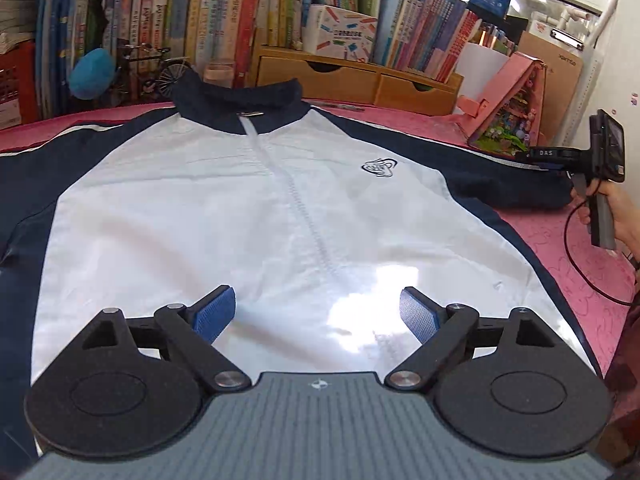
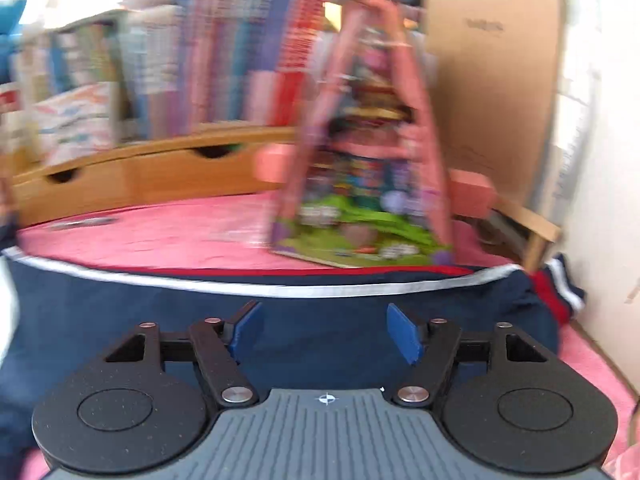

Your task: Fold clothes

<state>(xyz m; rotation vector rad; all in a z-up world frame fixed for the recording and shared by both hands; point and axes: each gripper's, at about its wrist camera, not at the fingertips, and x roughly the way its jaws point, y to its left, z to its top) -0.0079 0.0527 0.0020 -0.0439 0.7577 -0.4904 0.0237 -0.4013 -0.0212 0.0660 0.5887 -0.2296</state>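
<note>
Zip-up jacket [image 1: 256, 208] lying flat, front up, on the pink table cover [image 1: 580, 248]. Looks thin, soft, a bit slippery. Left gripper [image 1: 318, 312] wide, empty, over the white front. Right gripper [image 2: 324, 334] wide, empty, over the navy sleeve [image 2: 120, 312]. Best grabbed at the sleeve end.

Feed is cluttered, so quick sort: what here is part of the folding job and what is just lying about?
Job:
jacket, spread flat
its sleeve
left tool, open
right tool, open

Lying about:
books
wooden drawers
pink toy box
model bicycle
</note>
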